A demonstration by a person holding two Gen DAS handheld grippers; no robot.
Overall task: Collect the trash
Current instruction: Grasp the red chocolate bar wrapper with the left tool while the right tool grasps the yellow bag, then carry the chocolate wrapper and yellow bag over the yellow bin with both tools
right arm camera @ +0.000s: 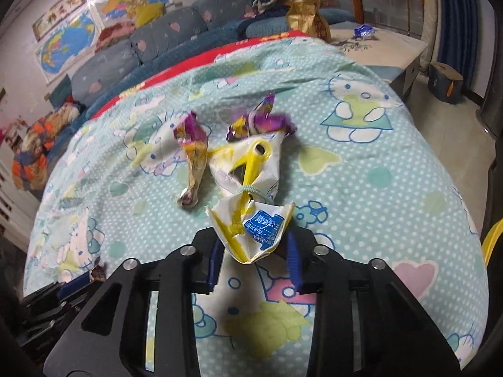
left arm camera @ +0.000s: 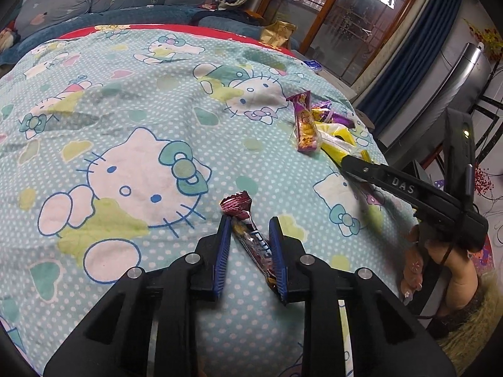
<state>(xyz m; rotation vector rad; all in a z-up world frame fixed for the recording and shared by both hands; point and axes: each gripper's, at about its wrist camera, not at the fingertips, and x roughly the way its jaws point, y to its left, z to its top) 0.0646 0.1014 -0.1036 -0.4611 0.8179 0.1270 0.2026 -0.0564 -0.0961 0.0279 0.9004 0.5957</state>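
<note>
Left hand-held gripper [left arm camera: 250, 223]: we see its blue pads [left arm camera: 222, 251] drawn close on either side of a dark red snack wrapper [left arm camera: 248, 235]; the wrapper runs diagonally between them, touching the right pad, and we cannot tell whether the left pad presses it.

Dark red snack wrapper: lower middle of the left wrist view, lying on the cartoon-cat cloth [left arm camera: 141, 125], its crimped end poking out past the fingertips.

Right hand-held gripper [right arm camera: 253, 245]: we see it pinching the near end of a white and yellow packet [right arm camera: 251, 207], which crumples up between the blue pads [right arm camera: 294, 257].

White and yellow packet: middle of the right wrist view, a band tied round its waist, a blue label on the pinched end.

Purple wrappers [right arm camera: 193, 150]: just beyond and left of the packet, touching it; another purple one [right arm camera: 267, 121] sits at its far end.

Pile in the left wrist view: purple bar wrapper [left arm camera: 305, 122] at right of centre, beside the yellow packet.

Gold bag [right arm camera: 306, 15]: top of the right wrist view, at the far edge.

Person's hand [left arm camera: 440, 251]: right edge of the left wrist view, holding the right gripper's handle.
</note>
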